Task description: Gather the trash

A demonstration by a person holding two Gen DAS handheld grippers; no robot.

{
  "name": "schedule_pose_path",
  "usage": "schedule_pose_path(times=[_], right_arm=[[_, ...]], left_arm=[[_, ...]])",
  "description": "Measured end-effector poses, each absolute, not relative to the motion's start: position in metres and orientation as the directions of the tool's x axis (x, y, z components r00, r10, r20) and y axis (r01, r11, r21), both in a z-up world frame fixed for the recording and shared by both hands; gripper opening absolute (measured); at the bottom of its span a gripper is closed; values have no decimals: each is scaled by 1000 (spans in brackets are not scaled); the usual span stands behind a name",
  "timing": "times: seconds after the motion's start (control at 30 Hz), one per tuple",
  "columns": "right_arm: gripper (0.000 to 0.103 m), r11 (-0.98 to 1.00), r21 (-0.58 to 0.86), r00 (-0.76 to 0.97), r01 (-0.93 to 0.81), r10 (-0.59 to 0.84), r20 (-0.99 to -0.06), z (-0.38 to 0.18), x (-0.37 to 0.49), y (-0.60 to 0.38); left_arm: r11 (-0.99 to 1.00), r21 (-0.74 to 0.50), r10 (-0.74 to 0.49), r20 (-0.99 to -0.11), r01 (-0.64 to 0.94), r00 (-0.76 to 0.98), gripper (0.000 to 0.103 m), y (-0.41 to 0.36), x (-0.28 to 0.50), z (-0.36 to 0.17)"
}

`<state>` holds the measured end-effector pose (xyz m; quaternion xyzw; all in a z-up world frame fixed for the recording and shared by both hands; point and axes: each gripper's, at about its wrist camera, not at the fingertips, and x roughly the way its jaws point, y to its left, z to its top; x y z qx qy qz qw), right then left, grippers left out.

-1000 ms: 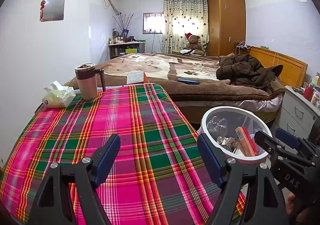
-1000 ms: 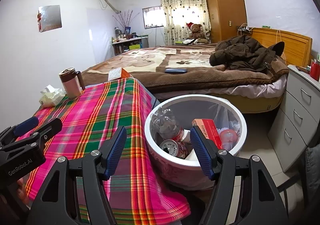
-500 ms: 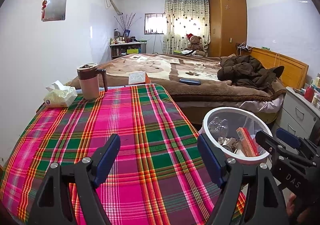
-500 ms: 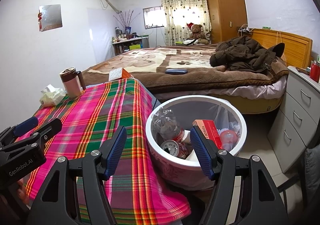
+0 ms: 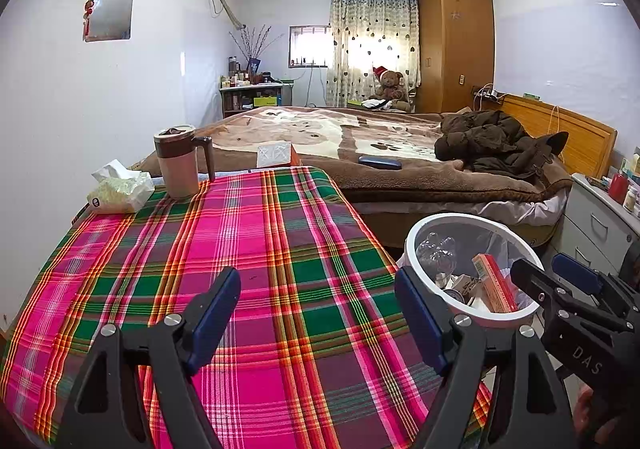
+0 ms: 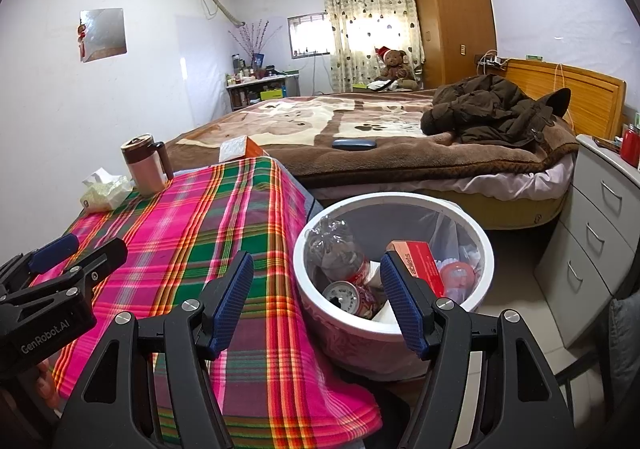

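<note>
A white round trash bin [image 6: 400,199] stands on the floor against the right edge of the table. In it lie a crushed clear bottle [image 6: 340,249], a drink can [image 6: 344,295] and a red carton [image 6: 416,261]. My right gripper [image 6: 316,281] hangs open over the bin's near left rim, with nothing between its blue pads. Over the plaid tablecloth [image 5: 240,249] my left gripper [image 5: 316,301] is open and empty too. The bin [image 5: 412,249] also shows at the right of the left wrist view, with the right gripper [image 5: 538,267] beside it.
At the table's far left stand a brown lidded mug [image 5: 178,161] and a tissue pack [image 5: 120,189], and a small box [image 5: 276,155] sits at the far edge. Beyond is a bed [image 6: 400,165] with a dark coat [image 6: 492,109]. Grey drawers [image 6: 592,217] stand right of the bin.
</note>
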<state>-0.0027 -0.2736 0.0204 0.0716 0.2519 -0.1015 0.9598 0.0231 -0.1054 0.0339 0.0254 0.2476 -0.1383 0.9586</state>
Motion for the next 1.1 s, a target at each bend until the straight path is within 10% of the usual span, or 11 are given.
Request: schedule_pose_path(times=[1.1], right_arm=[[67,970,88,852,225,-152,-501,21,-3,-270]], left_arm=[[960,-23,-254,-485,279,837,81,-105,26,31]])
